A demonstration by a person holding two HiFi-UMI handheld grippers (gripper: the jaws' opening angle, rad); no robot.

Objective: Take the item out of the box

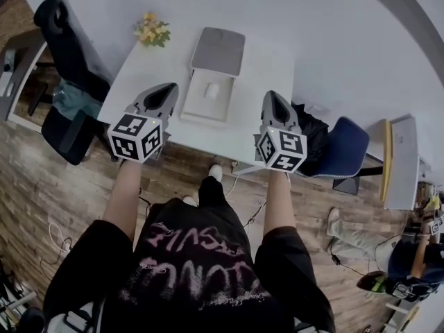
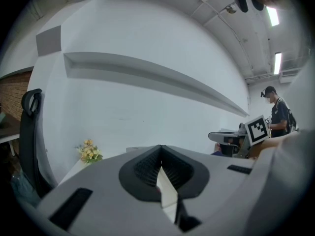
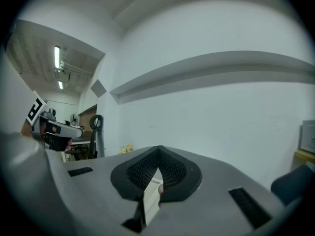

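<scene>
**A:** Head view first. Where's the risk?

**B:** The shallow open white box (image 1: 192, 108) sits centre frame on the white table (image 1: 142, 68), its grey lid (image 1: 218, 50) folded back toward the top. The small white rounded item (image 1: 212, 90) lies in the tray. The left gripper (image 1: 168, 89) and the right gripper (image 1: 270, 97) hang at the near table edge, either side of the box and apart from it. Both pairs of jaws are pressed together and hold nothing. Unless they open before going in, I'd expect them to knock the item rather than grasp it.

**A:** Anything else?

**B:** The box looks light. A one-sided pull could drag or tip it, unless the other gripper steadies it.

**A:** Left gripper view?

**B:** The left gripper (image 2: 161, 147) has its ribbed jaws meeting at the tips, with nothing between them. It looks at the wall, with a bunch of yellow flowers (image 2: 89, 151) at lower left. The item isn't visible, so aiming from here would be blind.

**A:** Right gripper view?

**B:** The same: the right gripper (image 3: 158, 157) is closed and empty, facing the wall.

**A:** And the item itself?

**B:** It is pale, smooth and low against a white tray, so there's little contrast. It's too small to tell more.
</scene>
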